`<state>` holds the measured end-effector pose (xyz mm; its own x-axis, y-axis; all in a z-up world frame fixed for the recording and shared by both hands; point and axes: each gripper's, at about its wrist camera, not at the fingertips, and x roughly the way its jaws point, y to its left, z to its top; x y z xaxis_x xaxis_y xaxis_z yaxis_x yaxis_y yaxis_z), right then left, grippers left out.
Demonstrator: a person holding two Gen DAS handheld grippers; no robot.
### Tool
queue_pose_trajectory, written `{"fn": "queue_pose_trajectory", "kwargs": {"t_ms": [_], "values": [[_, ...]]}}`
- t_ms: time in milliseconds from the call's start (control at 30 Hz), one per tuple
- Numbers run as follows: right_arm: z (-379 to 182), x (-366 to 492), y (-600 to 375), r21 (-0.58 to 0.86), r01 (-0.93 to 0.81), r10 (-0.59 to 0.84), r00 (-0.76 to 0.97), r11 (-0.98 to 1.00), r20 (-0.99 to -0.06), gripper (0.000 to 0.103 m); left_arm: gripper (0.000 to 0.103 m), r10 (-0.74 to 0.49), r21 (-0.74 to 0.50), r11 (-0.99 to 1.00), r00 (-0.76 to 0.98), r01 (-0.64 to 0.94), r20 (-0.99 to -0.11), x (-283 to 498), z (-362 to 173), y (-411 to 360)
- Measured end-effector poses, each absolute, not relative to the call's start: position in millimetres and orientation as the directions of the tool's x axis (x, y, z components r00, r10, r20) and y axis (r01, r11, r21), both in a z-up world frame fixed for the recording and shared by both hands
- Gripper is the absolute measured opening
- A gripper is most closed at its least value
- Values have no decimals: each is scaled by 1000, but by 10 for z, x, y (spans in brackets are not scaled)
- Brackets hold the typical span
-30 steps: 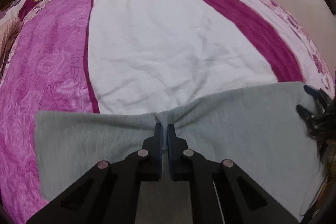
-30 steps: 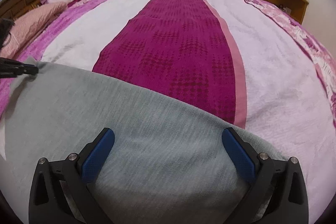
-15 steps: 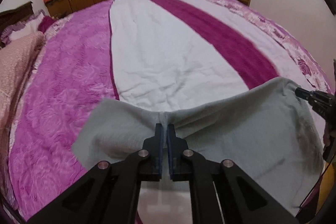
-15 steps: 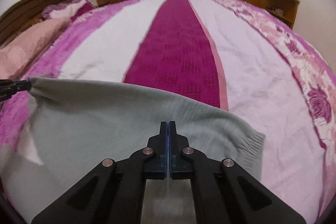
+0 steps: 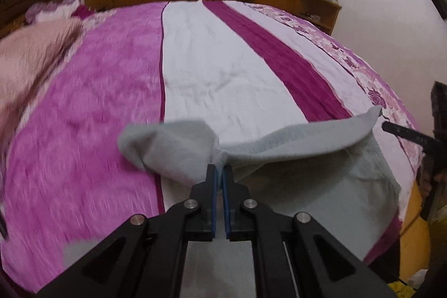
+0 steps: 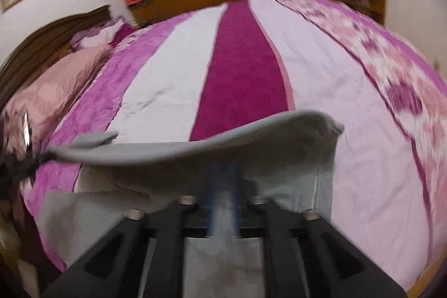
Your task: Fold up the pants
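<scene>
Soft grey pants sag limply over the bed; left tongs pinch their edge, right tongs just opening, grip unclear.

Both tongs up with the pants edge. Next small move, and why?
Probably carry the lifted edge forward over the bed and lower it to fold. The left tongs pinch the grey pants at the edge. The right tongs, just reopening, are blurred with cloth between them, so check that grip first.

Both wrist views face downward across one bed; close above it.
</scene>
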<state>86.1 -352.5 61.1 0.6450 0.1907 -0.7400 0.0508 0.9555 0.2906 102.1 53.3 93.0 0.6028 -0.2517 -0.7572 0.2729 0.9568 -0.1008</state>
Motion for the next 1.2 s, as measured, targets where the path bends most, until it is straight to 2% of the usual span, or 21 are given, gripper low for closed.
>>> {"fn": "queue_pose_trajectory", "kwargs": {"t_ms": [33,133,200,367,567,600,633,667,700,800,1000,1200], "values": [[573,849,-3583,319,76,199,642,945,-741,43,4,-254,-117,959,596,259,-762,945,848,562],[455,763,-3775,448,143,261,643,883,-720,53,4,-267,-172,961,572,217,-775,809,630,651],[374,718,-3904,502,207,270,643,840,-716,54,4,-275,-203,961,562,188,-780,765,499,694],[136,752,-4140,507,331,231,609,796,-759,55,4,-272,-231,962,566,144,-778,759,382,716],[-16,893,-4243,494,369,199,606,787,-770,55,4,-256,-213,967,576,143,-776,780,395,688],[-22,904,-4256,505,369,204,614,780,-763,47,4,-263,-224,964,584,141,-767,773,437,693],[-18,902,-4263,520,364,216,620,773,-755,21,4,-269,-229,963,591,143,-761,766,466,699],[-12,920,-4257,537,351,246,611,767,-752,11,4,-273,-234,961,605,144,-748,744,529,707],[14,915,-4243,543,338,261,610,769,-749,5,4,-273,-235,961,621,145,-735,712,603,715],[194,804,-4190,513,298,234,636,805,-735,0,4,-274,-239,960,653,145,-706,636,790,746],[551,413,-4142,539,215,286,660,814,-695,0,4,-276,-258,957,693,133,-666,376,1032,907],[668,-33,-4042,511,153,308,641,846,-703,0,4,-269,-273,957,668,101,-694,17,907,1069]]}}
